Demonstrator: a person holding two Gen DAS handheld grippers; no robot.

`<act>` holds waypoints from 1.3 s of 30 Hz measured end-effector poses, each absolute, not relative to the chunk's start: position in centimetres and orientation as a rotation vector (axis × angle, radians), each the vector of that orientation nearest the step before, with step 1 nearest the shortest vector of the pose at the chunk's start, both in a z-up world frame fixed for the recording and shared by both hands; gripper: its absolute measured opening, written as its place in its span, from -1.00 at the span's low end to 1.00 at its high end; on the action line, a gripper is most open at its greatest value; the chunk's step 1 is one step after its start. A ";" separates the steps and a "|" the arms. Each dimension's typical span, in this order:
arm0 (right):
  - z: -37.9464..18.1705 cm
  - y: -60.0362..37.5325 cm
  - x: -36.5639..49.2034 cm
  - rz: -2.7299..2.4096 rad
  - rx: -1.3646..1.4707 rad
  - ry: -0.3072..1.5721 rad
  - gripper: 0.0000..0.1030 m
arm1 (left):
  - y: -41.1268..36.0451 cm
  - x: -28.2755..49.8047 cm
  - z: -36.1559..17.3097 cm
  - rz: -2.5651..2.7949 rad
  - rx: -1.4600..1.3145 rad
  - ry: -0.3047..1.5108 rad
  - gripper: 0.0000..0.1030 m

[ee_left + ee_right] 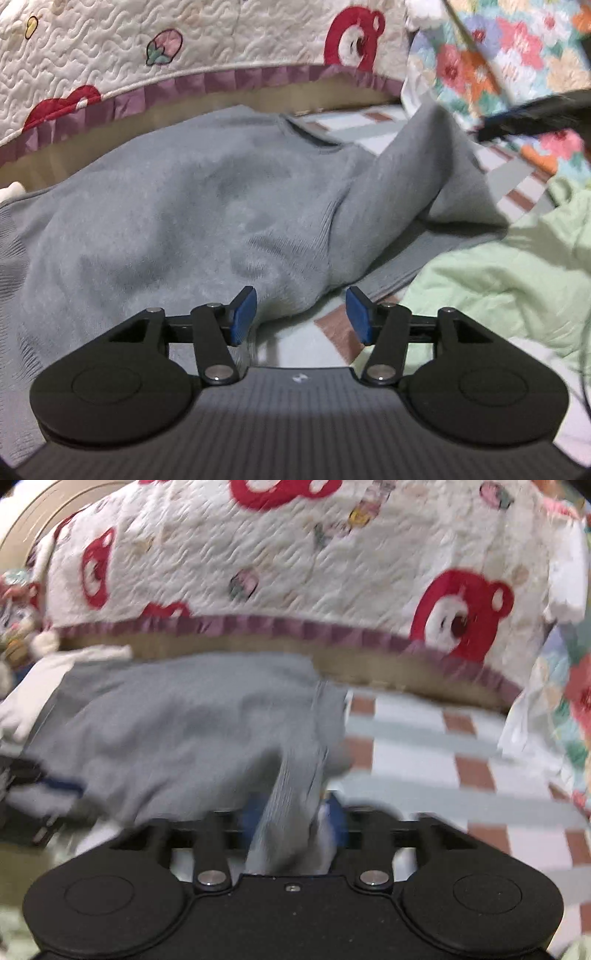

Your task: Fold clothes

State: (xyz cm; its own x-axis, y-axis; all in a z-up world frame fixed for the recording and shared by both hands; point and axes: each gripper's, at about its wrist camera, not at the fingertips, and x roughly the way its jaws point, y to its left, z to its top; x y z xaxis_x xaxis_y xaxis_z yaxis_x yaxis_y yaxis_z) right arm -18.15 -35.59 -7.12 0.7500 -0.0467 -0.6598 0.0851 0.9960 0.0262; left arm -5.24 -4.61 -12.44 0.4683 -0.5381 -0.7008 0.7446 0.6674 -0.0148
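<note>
Grey and soft, the sweater [166, 206] fills the middle of the left wrist picture; it lies spread on a checked sheet [332, 328] with brown squares and pale stripes; its neck hole sits near the top middle of the frame; one sleeve [417, 173] rises up toward the upper right, where a dark blurry thing, which I cannot make out, meets it. At the bottom of that picture the left gripper [301, 315] shows two blue pads [243, 314] standing wide apart; nothing is between them; they sit just beside the near edge of the sweater, over the sheet. A light green blanket [498, 266] is bunched at the right side; a white quilt [184, 48] with red bears and a purple frill hangs across the top; a flowery cloth [517, 55] is in the upper right corner. In the right wrist picture things look blurry; the right gripper [291, 823] at the bottom middle has its blue pads squeezed on a ribbed strip of the sweater [177, 731]; the strip runs up out of the pads to the rest of the grey cloth, which lies in the left and middle of the frame; the checked sheet [461, 746] is on the right; the bear quilt [295, 561] covers the top; something white [48, 686] lies at the left edge beside the sweater.
</note>
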 end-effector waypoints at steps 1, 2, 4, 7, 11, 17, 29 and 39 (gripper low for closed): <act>-7.7 -35.5 -19.1 -0.059 0.056 0.741 0.30 | -4.9 -5.5 -12.5 -0.817 0.321 0.727 0.02; -8.5 -35.4 -19.7 -0.049 0.060 0.774 0.31 | -5.1 -5.7 -12.5 -0.827 0.327 0.720 0.02; -10.4 -35.5 -19.8 -0.059 0.095 0.822 0.33 | -5.2 -5.5 -12.4 -0.797 0.314 0.719 0.02; -13.7 -36.1 -18.8 -0.108 0.177 0.873 0.36 | -5.2 -5.2 -12.3 -0.752 0.295 0.719 0.02; -17.2 -37.6 -16.5 -0.195 0.319 0.881 -0.76 | -4.9 -4.7 -12.3 -0.684 0.274 0.720 0.02; -7.7 -37.8 -18.5 -0.246 0.200 0.554 -0.81 | -1.1 -4.2 -11.4 -0.578 0.264 0.726 0.10; -6.8 -40.3 -26.3 -0.348 0.262 0.971 -0.90 | 5.5 -0.8 -11.4 -0.270 0.118 0.911 0.11; -4.4 -40.7 -24.8 -0.061 0.478 0.945 0.08 | 15.2 0.9 -12.4 0.096 -0.046 1.022 0.14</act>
State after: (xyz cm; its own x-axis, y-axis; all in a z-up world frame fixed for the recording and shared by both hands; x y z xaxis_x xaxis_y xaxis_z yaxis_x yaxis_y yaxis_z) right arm -24.81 -40.72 -4.45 0.5922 0.1554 -0.7907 0.2556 0.8943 0.3672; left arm 0.89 15.15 -12.42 0.5175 0.0587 -0.8536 -0.1017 0.9948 0.0067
